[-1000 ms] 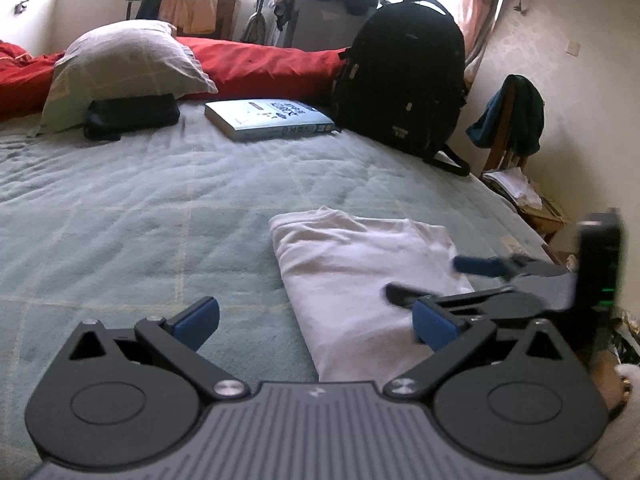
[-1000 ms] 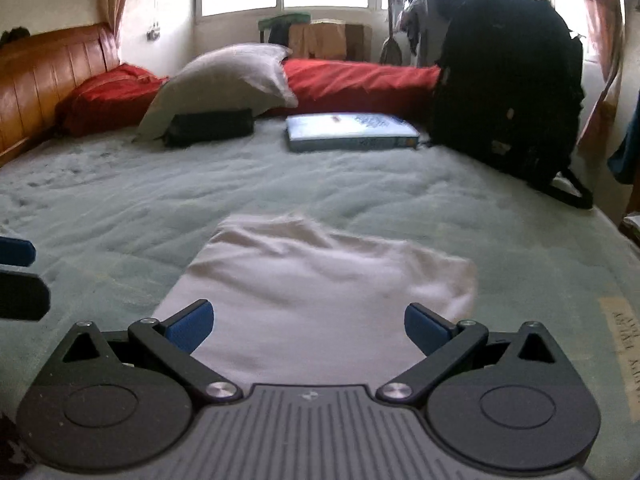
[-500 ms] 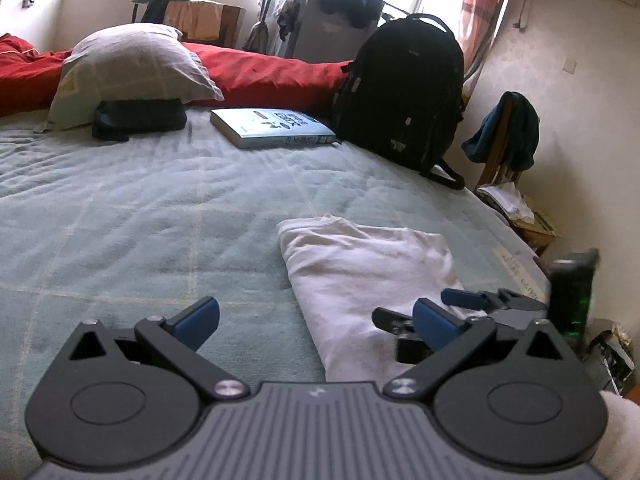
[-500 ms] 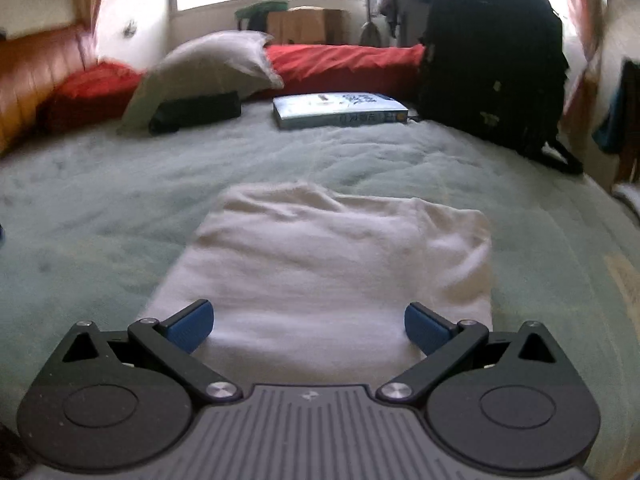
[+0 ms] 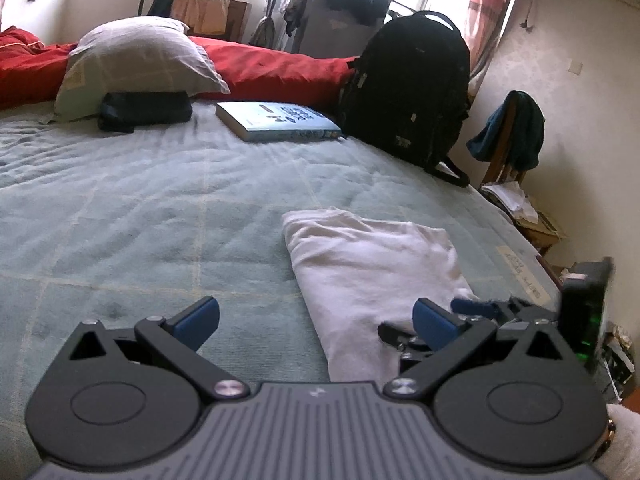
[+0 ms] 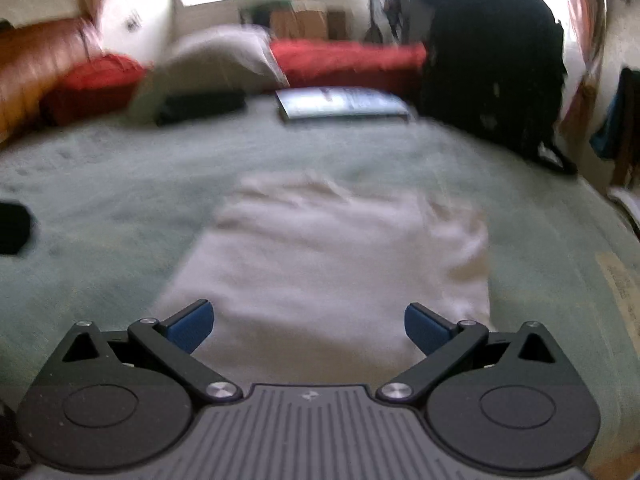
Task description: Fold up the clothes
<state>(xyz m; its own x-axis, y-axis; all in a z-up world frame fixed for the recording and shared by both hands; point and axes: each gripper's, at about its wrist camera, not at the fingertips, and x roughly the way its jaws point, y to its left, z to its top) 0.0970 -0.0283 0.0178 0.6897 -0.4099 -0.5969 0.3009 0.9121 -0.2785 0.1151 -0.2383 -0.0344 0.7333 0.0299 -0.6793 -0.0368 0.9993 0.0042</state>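
The white garment (image 5: 372,268) lies on the bed (image 5: 160,208) well short of the backpack (image 5: 408,92), already folded to a compact rectangle, so little looks left, with left tool (image 5: 316,318) and right tool (image 6: 308,322) both spread wide, holding nothing.

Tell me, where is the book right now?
In the left wrist view the book lies flat at the far end of the bed, between the black pouch and the backpack.
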